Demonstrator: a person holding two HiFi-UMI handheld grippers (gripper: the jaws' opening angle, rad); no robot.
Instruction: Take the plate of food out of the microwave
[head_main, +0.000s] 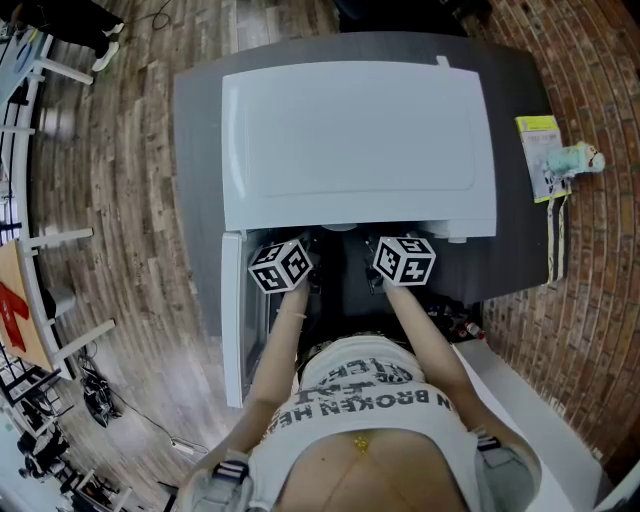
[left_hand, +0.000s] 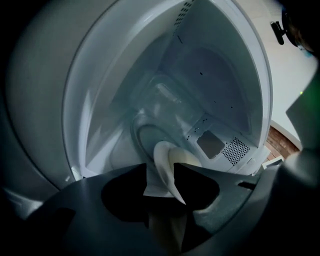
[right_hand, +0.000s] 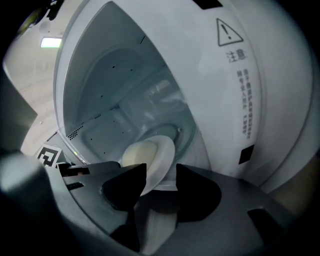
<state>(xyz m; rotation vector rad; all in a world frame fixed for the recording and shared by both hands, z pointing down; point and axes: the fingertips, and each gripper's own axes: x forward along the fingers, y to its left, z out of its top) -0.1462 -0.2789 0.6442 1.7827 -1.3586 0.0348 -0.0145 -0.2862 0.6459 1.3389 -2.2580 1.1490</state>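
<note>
The white microwave (head_main: 355, 140) stands on a dark grey table (head_main: 200, 150), its door (head_main: 232, 310) swung open at the left. Inside, a white plate (left_hand: 167, 160) with pale food (left_hand: 187, 159) rests on the glass turntable (left_hand: 150, 135). My left gripper (left_hand: 160, 172) is open, with the plate's near rim in the gap between its jaws. My right gripper (right_hand: 161, 172) is open too, astride the rim of the same plate (right_hand: 160, 157), beside the food (right_hand: 136, 152). In the head view only the marker cubes, left (head_main: 281, 265) and right (head_main: 404, 258), show at the oven's mouth.
A yellow packet with a small toy (head_main: 548, 155) lies on the table's right end. A white panel with a warning label (right_hand: 235, 55) runs close along the right gripper. A brick surface lies to the right, wooden floor to the left. The person's body is close to the open door.
</note>
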